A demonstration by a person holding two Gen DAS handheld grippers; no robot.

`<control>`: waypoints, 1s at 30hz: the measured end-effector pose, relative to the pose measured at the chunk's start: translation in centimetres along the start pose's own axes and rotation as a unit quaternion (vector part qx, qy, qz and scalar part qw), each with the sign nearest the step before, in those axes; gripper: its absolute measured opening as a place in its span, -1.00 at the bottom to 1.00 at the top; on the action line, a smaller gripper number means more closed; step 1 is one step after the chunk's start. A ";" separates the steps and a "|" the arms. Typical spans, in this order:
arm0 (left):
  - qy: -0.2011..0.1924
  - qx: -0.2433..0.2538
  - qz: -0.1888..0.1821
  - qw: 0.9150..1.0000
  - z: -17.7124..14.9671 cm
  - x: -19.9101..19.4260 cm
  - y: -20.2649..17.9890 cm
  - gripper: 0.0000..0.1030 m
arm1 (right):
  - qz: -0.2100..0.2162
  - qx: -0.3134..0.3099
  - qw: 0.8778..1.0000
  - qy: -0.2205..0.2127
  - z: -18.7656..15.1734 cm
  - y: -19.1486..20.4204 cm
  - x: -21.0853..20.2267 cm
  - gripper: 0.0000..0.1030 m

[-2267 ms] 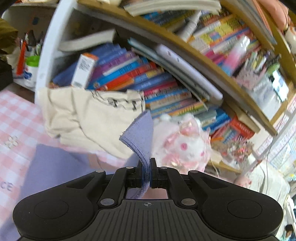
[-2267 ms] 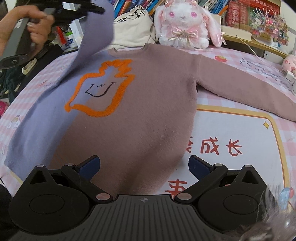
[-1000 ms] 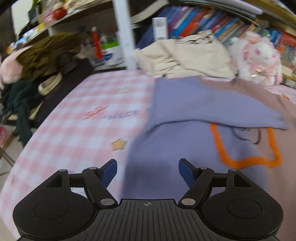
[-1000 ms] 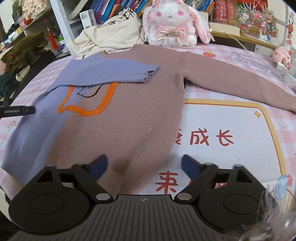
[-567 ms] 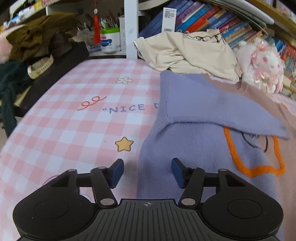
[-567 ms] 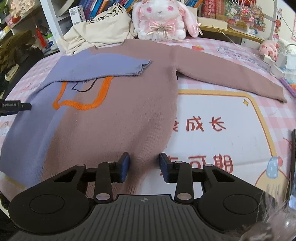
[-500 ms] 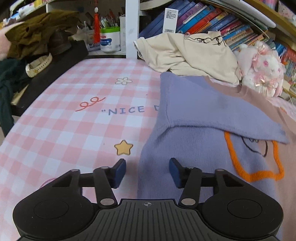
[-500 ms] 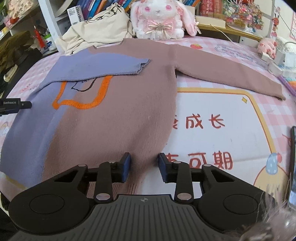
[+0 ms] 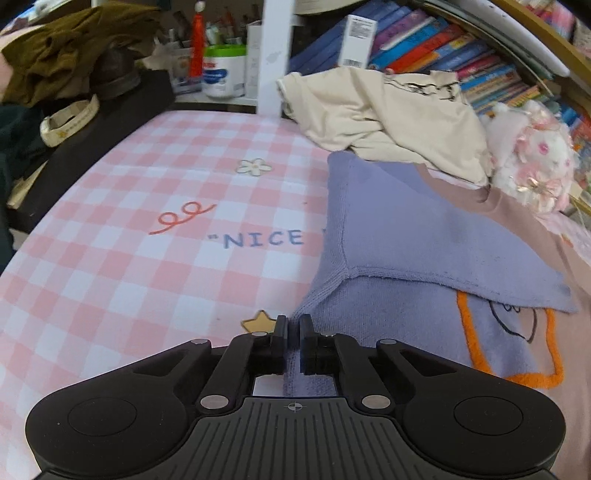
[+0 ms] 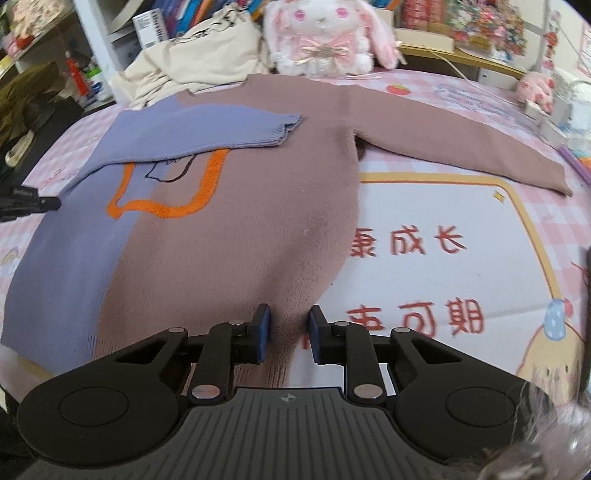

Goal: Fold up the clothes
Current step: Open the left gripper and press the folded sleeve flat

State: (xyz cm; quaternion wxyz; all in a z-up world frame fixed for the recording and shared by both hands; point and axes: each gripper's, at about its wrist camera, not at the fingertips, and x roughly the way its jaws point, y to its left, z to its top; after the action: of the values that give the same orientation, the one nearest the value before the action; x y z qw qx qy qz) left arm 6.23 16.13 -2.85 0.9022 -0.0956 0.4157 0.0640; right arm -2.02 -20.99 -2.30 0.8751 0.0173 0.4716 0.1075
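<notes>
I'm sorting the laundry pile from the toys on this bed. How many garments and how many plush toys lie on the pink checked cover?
Sweaters: 1, the purple and brown sweater, its purple sleeve folded across the chest.
Cream garments: 1, the crumpled cream top.
Plush toys: 2, the white bunny plush and a small pink plush.
Total: 4.

- Sweater [image 10: 236, 236]: hem hidden behind right gripper [image 10: 288, 332] body; drawn face inside the orange outline partly covered by the folded purple sleeve [image 10: 207, 129].
- Left gripper [image 9: 292, 334]: only its tip shows beside the sweater in the right wrist view.
- "NICE" lettering [image 9: 264, 239]: remainder hidden under the sweater.
- Book spines [image 9: 443, 55]: titles unreadable.
</notes>
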 end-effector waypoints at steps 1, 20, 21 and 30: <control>0.000 -0.001 0.001 1.000 0.0 0.0 0.2 -0.91 | 0.003 -0.005 1.000 0.000 0.1 0.2 0.1 -0.61; -0.006 0.015 0.017 1.000 0.0 -0.5 2.0 -0.57 | 0.018 -0.028 0.999 0.009 0.1 2.0 0.3 -0.57; -0.010 0.022 0.018 1.000 -0.2 -0.8 1.7 -0.41 | 0.014 -0.026 1.000 0.009 0.1 2.1 0.3 -0.48; -0.043 0.089 0.028 0.995 -1.9 -4.0 -0.4 0.83 | -0.039 -0.015 0.999 -0.024 0.0 3.0 -0.8 0.86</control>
State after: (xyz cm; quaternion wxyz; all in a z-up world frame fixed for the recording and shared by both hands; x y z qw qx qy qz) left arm 2.32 15.16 -0.94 0.9222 -0.0004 0.3828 0.0557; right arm -2.97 -18.26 -1.23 0.8898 -0.0119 0.4490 0.0805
